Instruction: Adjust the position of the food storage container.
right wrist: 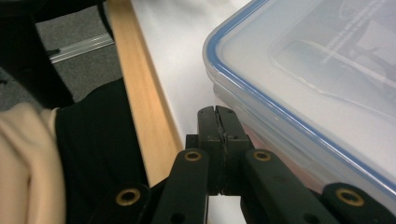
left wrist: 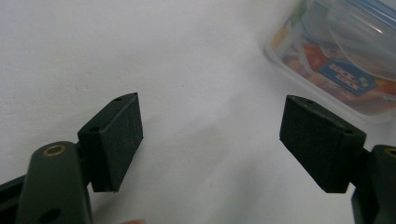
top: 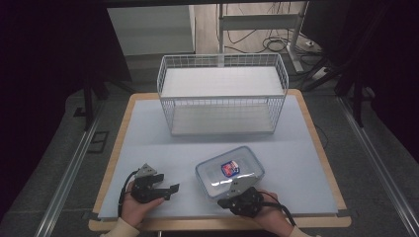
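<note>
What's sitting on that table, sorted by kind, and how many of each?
White wire basket: 1
Clear lidded container with blue-trimmed lid: 1
Hand-held tools: 2, the left tool open and the right tool shut, beside the container
Total: 4

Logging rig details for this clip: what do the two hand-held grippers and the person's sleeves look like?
Both are black. The left hand-held gripper carries a grey three-cornered plate on top and trails a black cable; its jaws end in flat rectangular black pads. The right hand-held gripper has brass-coloured rivets on its linkage arms. The sleeves are cream-coloured.
</note>
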### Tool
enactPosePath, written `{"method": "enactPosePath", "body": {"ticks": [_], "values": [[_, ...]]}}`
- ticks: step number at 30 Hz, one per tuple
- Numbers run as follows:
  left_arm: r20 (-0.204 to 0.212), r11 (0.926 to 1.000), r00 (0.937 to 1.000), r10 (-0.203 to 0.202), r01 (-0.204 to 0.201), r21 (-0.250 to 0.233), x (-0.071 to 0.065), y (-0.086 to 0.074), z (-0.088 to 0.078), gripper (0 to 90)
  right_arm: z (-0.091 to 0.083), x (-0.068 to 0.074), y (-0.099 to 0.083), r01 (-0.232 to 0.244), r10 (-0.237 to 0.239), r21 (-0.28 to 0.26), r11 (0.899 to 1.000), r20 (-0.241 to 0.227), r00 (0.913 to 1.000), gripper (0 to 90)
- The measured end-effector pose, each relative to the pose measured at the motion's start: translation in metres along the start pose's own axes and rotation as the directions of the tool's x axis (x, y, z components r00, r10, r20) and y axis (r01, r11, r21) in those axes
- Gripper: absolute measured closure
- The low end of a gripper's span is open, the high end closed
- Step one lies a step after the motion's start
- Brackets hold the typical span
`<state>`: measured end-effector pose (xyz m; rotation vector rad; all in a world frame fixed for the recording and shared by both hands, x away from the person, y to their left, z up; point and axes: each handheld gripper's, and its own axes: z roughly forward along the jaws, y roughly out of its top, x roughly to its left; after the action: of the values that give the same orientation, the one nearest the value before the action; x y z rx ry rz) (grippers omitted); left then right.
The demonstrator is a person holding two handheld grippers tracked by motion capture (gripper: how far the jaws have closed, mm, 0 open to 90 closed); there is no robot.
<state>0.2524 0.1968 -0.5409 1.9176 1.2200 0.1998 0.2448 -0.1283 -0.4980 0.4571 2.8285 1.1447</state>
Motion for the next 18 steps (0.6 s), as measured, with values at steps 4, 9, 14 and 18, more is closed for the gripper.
{"method": "enactPosePath", "body": {"ticks": [4, 9, 14, 18], "values": [[0.002, 1.0000, 1.0000, 0.000, 0.000, 0.000, 0.000, 0.000, 0.000, 21.0, 0.015, -0.002, 0.011, -0.020, 0.021, -0.021, 1.000, 0.027, 0.9994, 90.0], [0.005, 1.0000, 1.0000, 0.000, 0.000, 0.003, 0.001, 0.000, 0.000, 21.0, 0.027, -0.004, 0.021, -0.036, 0.038, -0.031, 0.999, 0.057, 0.9977, 90.0], [0.006, 1.0000, 1.0000, -0.001, 0.001, 0.004, 0.002, -0.001, 0.001, 21.0, 0.041, -0.006, 0.030, -0.055, 0.058, -0.034, 0.998, 0.088, 0.9944, 90.0], [0.006, 1.0000, 1.0000, 0.001, -0.001, 0.008, 0.002, 0.000, 0.001, 21.0, 0.045, -0.007, 0.031, -0.062, 0.066, -0.039, 0.997, 0.094, 0.9934, 90.0]]}}
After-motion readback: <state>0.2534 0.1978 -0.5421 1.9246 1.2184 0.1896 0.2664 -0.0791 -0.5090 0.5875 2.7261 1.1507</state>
